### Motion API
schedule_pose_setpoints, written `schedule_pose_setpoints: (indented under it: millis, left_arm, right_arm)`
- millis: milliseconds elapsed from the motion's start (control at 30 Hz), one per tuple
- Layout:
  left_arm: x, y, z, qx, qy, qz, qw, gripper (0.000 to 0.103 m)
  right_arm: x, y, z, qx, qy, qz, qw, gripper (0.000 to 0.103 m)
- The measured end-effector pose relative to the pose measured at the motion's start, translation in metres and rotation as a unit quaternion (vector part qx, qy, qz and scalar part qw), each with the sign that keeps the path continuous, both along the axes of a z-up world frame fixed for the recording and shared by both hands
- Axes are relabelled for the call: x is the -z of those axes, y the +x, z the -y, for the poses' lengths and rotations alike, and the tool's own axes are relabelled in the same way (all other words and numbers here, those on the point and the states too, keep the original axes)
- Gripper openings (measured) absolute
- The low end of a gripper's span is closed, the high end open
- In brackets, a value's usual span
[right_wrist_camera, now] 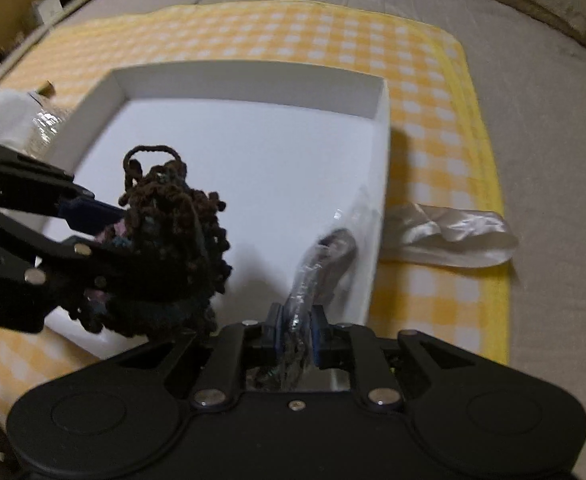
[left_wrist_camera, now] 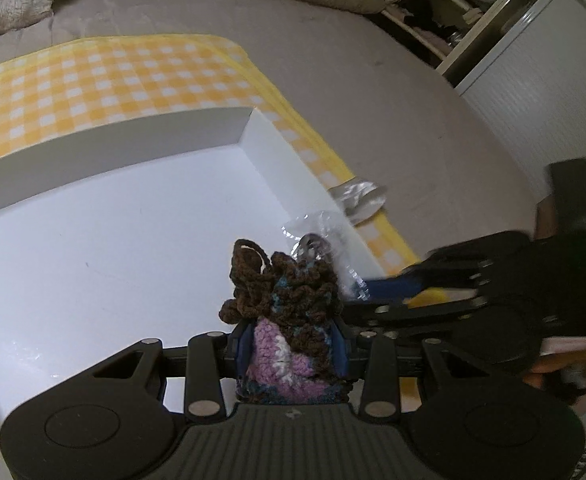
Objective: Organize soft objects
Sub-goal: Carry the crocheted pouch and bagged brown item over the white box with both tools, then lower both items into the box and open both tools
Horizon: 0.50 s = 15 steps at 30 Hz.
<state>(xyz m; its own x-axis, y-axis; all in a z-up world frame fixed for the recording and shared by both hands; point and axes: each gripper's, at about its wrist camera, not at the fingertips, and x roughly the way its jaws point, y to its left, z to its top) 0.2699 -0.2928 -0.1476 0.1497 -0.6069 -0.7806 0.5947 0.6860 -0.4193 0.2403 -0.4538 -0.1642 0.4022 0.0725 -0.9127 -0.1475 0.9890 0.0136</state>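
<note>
My left gripper (left_wrist_camera: 291, 340) is shut on a crocheted piece (left_wrist_camera: 281, 304) of brown, purple and blue yarn and holds it above the white box (left_wrist_camera: 249, 128). It also shows in the right wrist view (right_wrist_camera: 169, 240), at the left. My right gripper (right_wrist_camera: 295, 332) is shut on a clear plastic wrapper (right_wrist_camera: 317, 276) that sticks up over the box's right side. In the left wrist view the right gripper (left_wrist_camera: 377, 294) reaches in from the right, next to the crocheted piece, with the wrapper (left_wrist_camera: 325, 248) at its tip.
The white box (right_wrist_camera: 377, 92) lies on a yellow checked cloth (right_wrist_camera: 293, 28) spread over a grey bed (right_wrist_camera: 553, 120). A shiny white fabric piece (right_wrist_camera: 449, 236) lies right of the box. A clear bottle (right_wrist_camera: 41, 120) stands at its left. Shelves (left_wrist_camera: 453, 8) stand beyond the bed.
</note>
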Motion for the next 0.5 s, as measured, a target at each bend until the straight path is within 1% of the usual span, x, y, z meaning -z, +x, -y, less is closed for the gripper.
schedule_pose_setpoints:
  millis: [33,100,167,233,267,300,333,433,500]
  left_arm:
    - [0.004,0.001,0.002,0.0,0.006,0.002,1.0,0.04]
    - [0.011,0.002,0.006,0.001,0.019,0.004,0.9998,0.04]
    - [0.018,0.003,0.008,0.003,0.027,0.001,0.9996,0.04]
    - [0.025,0.002,0.013,0.011,0.035,0.0,0.9993,0.04]
    - [0.027,0.001,0.016,0.018,0.039,0.003,0.9991,0.04]
    - [0.029,0.0,0.019,0.024,0.041,0.005,0.9988,0.04]
    - [0.029,-0.001,0.021,0.028,0.043,0.007,0.9987,0.04]
    - [0.032,-0.004,0.025,0.038,0.039,0.002,0.9985,0.04]
    - [0.035,-0.005,0.028,0.038,0.037,-0.003,0.9986,0.04]
  right_arm:
    - [-0.003,-0.001,0.001,0.004,-0.001,0.005,1.0,0.026]
    - [-0.013,-0.004,0.003,0.017,-0.002,0.023,1.0,0.029]
    - [-0.023,-0.008,0.004,0.027,0.003,0.043,0.999,0.029]
    - [-0.032,-0.01,0.002,0.029,0.004,0.055,0.998,0.025]
    - [-0.033,-0.011,0.001,0.026,0.006,0.055,0.998,0.022]
    - [-0.031,-0.01,-0.001,0.022,0.007,0.049,0.999,0.017]
    - [-0.028,-0.01,-0.002,0.017,0.004,0.041,0.999,0.013]
    - [-0.01,-0.006,-0.005,0.005,-0.025,0.014,1.0,0.011]
    - [-0.004,-0.004,-0.002,0.006,-0.032,0.003,0.999,0.011]
